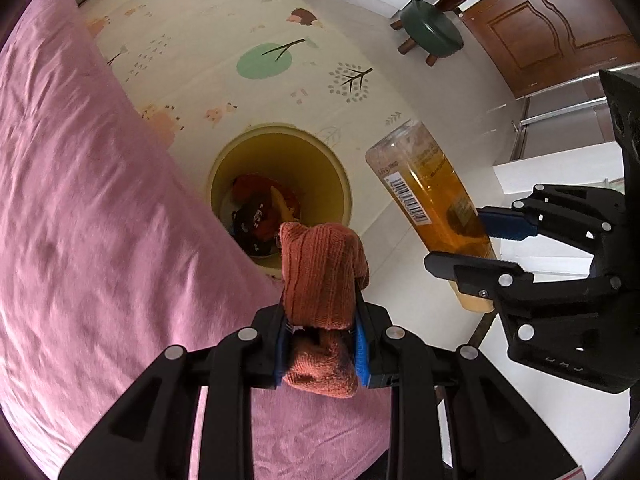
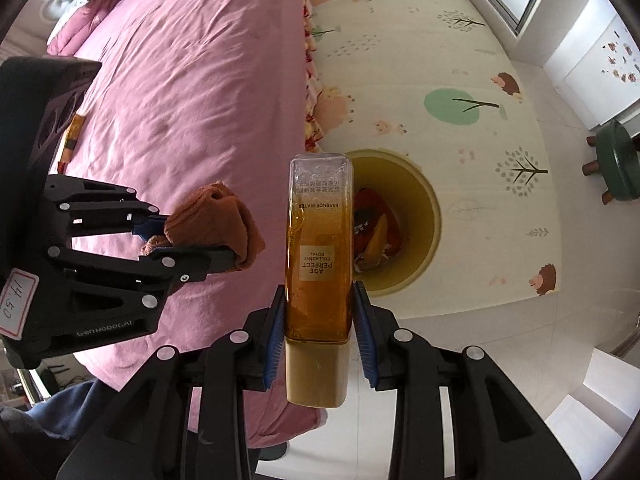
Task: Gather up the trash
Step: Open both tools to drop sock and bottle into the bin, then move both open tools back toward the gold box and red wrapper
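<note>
My left gripper (image 1: 320,344) is shut on a rust-brown knitted cloth (image 1: 320,280), held over the edge of the pink bed, just short of the yellow bin (image 1: 340,184). My right gripper (image 2: 320,320) is shut on a clear bottle of amber liquid (image 2: 318,240), held cap-end toward the camera. The bin (image 2: 432,220) stands on the floor past the bottle and holds red, black and orange trash. The right gripper (image 1: 472,240) with the bottle (image 1: 428,188) shows in the left wrist view. The left gripper (image 2: 192,240) with the cloth (image 2: 220,220) shows in the right wrist view.
The pink bed (image 1: 80,200) fills the left side. A patterned play mat (image 1: 240,40) covers the floor around the bin. A green stool (image 1: 432,30) stands by a brown wooden door (image 1: 552,28). White furniture (image 1: 560,172) is at the right.
</note>
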Available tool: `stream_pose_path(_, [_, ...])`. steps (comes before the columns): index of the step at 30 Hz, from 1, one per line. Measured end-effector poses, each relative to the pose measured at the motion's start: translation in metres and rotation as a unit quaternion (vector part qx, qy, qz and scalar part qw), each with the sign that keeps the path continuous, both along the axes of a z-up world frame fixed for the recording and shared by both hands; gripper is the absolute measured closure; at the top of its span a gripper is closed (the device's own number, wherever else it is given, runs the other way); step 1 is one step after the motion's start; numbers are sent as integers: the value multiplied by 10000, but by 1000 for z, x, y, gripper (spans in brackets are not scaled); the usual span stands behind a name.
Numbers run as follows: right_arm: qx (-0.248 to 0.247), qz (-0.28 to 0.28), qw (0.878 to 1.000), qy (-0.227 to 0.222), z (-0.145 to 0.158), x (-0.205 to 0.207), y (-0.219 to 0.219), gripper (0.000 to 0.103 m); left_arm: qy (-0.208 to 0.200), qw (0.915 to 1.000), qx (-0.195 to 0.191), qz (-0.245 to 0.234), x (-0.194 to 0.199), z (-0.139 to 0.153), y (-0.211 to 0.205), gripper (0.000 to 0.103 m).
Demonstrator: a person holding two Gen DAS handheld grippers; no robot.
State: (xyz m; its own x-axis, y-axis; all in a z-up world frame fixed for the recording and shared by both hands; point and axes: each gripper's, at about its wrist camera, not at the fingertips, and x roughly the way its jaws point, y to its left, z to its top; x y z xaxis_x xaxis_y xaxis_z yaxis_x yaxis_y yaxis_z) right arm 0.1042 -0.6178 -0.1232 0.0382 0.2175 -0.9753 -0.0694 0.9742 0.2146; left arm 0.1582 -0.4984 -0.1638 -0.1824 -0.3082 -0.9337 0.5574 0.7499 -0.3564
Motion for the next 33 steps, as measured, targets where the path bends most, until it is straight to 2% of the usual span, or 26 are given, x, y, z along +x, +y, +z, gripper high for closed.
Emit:
stream_pose_path(5, [2,-90,9999,-71,4,11,-15,72,-14,9999,-106,-11,11,0,-17,76])
stream_pose_path(7, [0,-103,9999,-122,7,16,-21,71,-82,9997,-216,-87,13,4,-24,69])
stream_pose_path(9, [-104,-133,9996,-206,11,18,-27,71,-313,9992,-123,-194,14,8,-30,51])
stream_pose_path(10, [-137,-148,9995,-235,13,19,-29,66,-335,9992,-115,-203,15,9,-30,48])
stream_pose_path(11, [-144,-178,9994,-276,15,20,-33,64,-386,9991,-63,-184,17,10,-30,40])
stream_pose_path(12, [-162,-216,9991,-313,17,21,-36,64,-440,9989,-5,-157,18,11,-28,36])
stream_pose_path(16, [-200,-297,9988,-320,20,22,-42,64,-481,9988,103,-70,22,13,-16,34])
stream_pose_path(22, [-142,-134,9994,-295,25,21,-26,64,-528,9985,112,134,18,20,6,33])
stream_pose_path(27, [-79,183,9992,-346,33,23,6,64,-587,9976,56,360,15,30,33,32])
stream_pose_path(33, [-42,659,9970,-403,42,29,62,64,-685,9938,16,879,12,42,93,32])
